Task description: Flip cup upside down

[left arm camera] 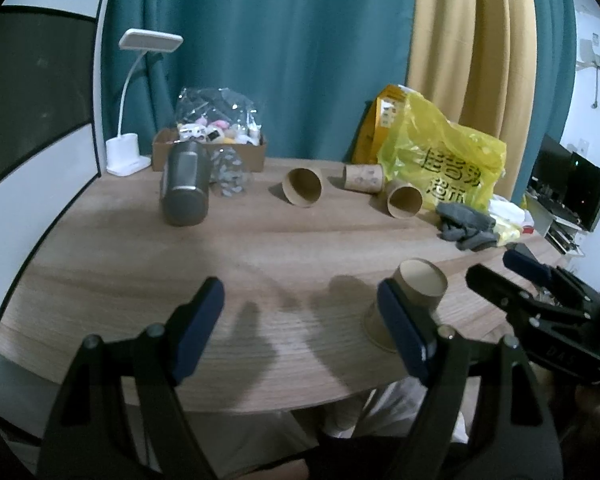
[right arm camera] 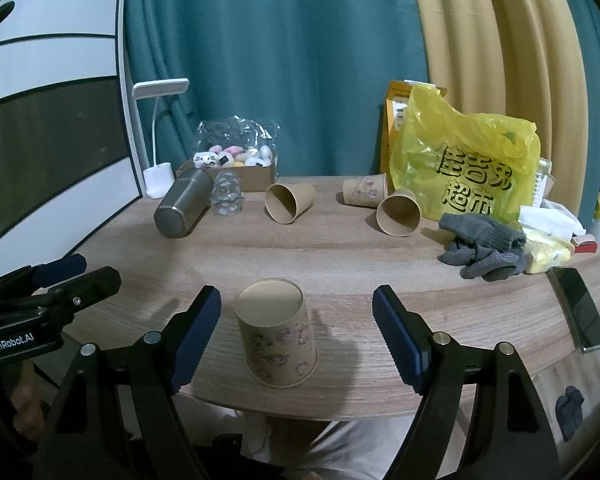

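A brown paper cup point(right arm camera: 278, 340) with printed cartoons stands upside down near the table's front edge, between the open fingers of my right gripper point(right arm camera: 298, 340), which do not touch it. The same cup point(left arm camera: 416, 292) shows in the left wrist view, just right of my left gripper point(left arm camera: 300, 324), which is open and empty over bare table. Three more paper cups lie on their sides further back: one in the middle point(right arm camera: 288, 202), one printed point(right arm camera: 364, 191), one plain point(right arm camera: 399, 213). The right gripper point(left arm camera: 512, 276) appears at the right of the left wrist view.
A steel tumbler point(right arm camera: 182, 208) lies on its side at the back left, beside a clear plastic pack point(right arm camera: 227, 196), a cardboard box of toys point(right arm camera: 236, 164) and a white desk lamp point(right arm camera: 158, 136). A yellow bag point(right arm camera: 466, 164), grey gloves point(right arm camera: 480, 246) and a phone point(right arm camera: 578, 308) are at the right.
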Demonstrator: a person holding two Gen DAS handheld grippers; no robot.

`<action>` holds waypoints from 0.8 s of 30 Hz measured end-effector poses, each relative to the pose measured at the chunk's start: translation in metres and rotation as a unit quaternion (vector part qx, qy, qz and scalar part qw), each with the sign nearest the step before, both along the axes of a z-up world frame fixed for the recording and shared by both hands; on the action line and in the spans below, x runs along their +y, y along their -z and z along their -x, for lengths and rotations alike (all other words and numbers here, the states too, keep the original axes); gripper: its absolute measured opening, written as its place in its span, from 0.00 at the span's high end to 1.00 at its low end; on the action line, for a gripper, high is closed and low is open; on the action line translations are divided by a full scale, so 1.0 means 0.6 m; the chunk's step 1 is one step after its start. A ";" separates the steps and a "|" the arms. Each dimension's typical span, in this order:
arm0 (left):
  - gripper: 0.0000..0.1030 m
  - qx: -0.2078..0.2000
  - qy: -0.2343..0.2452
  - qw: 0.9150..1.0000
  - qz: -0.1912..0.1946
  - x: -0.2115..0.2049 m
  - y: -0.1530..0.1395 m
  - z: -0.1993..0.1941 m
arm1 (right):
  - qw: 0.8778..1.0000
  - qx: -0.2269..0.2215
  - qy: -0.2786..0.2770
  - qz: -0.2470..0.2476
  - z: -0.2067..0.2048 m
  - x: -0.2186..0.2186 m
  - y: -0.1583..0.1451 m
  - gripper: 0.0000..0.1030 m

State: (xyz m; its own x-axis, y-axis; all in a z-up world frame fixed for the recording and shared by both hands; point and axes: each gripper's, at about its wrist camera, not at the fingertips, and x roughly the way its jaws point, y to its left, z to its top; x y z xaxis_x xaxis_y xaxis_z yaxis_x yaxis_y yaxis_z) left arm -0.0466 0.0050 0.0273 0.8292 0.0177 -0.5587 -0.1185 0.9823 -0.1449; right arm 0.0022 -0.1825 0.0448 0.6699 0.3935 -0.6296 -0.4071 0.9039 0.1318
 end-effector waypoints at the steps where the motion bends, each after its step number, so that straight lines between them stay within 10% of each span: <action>1: 0.22 0.000 -0.001 1.000 -0.001 0.001 -0.002 0.000 | 1.000 0.000 0.000 -0.001 0.001 0.000 0.001 0.21; 24: 0.22 -0.001 -0.010 1.000 -0.002 0.009 -0.003 -0.006 | 1.000 0.000 -0.001 0.001 0.001 -0.001 0.002 0.21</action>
